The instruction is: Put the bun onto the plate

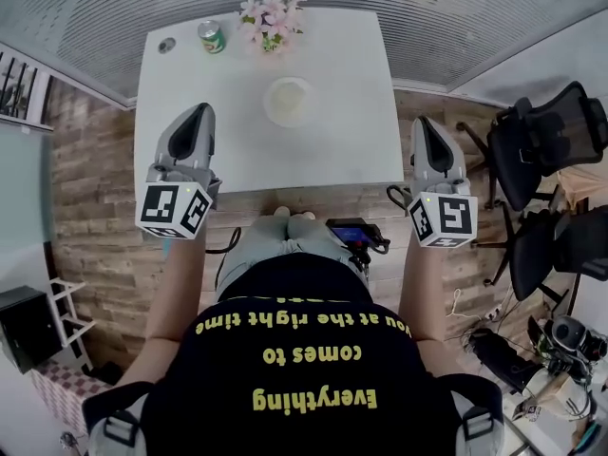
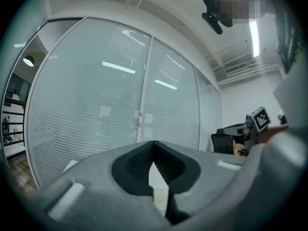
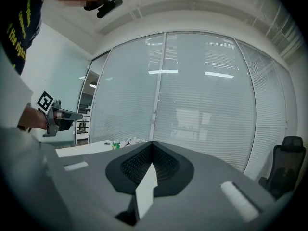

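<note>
Head view: a pale round plate (image 1: 290, 101) sits mid-bench (image 1: 342, 145), no long axis to call, and I can't tell whether the bun's on it. Both hands hold level, pointing far: left claw (image 1: 200, 112) over the bench's near-left part, right claw (image 1: 425, 123) just off its right side. Each claw's pressed together, empty. Plate lies between them, farther out, well apart.
</note>
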Available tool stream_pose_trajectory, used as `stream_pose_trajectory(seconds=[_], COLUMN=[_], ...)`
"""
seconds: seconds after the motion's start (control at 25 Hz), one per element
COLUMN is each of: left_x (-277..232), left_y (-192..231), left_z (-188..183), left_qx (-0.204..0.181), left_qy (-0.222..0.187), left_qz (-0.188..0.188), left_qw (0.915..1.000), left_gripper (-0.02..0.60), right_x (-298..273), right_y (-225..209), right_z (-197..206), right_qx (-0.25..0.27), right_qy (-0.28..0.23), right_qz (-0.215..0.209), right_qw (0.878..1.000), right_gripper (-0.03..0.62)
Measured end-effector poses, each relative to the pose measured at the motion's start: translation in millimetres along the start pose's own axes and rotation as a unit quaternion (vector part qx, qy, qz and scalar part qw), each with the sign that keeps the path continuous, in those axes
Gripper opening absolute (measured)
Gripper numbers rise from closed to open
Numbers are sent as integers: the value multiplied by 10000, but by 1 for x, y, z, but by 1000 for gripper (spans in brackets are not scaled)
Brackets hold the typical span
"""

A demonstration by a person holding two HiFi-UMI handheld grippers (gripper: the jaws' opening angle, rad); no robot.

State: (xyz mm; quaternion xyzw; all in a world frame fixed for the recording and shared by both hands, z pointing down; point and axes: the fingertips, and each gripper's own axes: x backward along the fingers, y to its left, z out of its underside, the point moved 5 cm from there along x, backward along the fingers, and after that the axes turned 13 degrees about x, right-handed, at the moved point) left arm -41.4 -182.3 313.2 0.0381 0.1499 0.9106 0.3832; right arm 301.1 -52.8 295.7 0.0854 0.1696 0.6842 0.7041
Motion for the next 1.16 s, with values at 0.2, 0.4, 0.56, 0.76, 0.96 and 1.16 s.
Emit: stream_pose_trajectory(seconds=[0.2,0.4,0.56,0.76,0.96,1.16], left_x=[-4,-5,-4,-1,2,4], left_y=[-8,-10,-9,-7,-5,-3], left_z=[3,5,6,9,10,10], left_qx=[-1,12,16,47,69,76], left_qy=[14,39,39,51,50,58], left_qz=[105,142,116,81,50,57], left_qw=[9999,9999,9999,9999,10000,9999], left_gripper=[2,2,2,2,2,2], right_x=[9,9,6,4,4,4], right_y=[-3,0,3,8,12,16], right_z=[1,3,2,3,2,3], right_qx=[-9,-53,-85,-122,-126,-171], right_qy=[3,3,-27,-33,-43,-30], right_qz=[55,36,10,-32,-71,-44], right_qw=[10000,10000,10000,9999,9999,9998], right_gripper=[6,6,8,8,6,8])
